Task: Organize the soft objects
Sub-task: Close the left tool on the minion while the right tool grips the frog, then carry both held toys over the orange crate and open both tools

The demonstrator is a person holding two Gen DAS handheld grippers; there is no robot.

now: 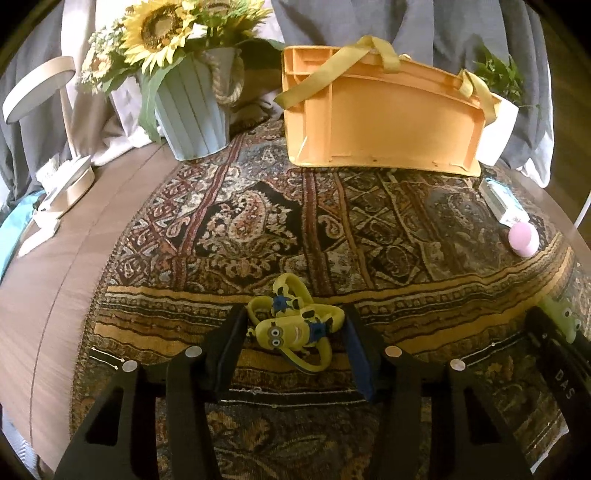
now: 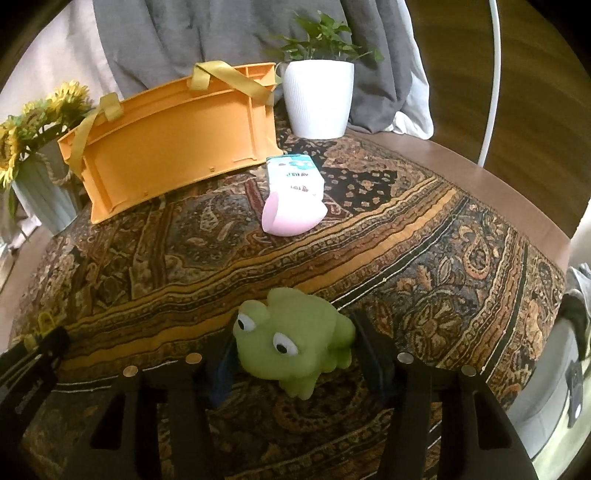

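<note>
Sunflowers cropped at top; tube lettering illegible

A yellow minion toy with looped straps is lying near on the patterned cloth; a green frog toy is sitting right of it, facing near-left.

Two soft toys: one yellow minion toy, one green frog; one orange crate (yellow straps); two potted plants.
</note>
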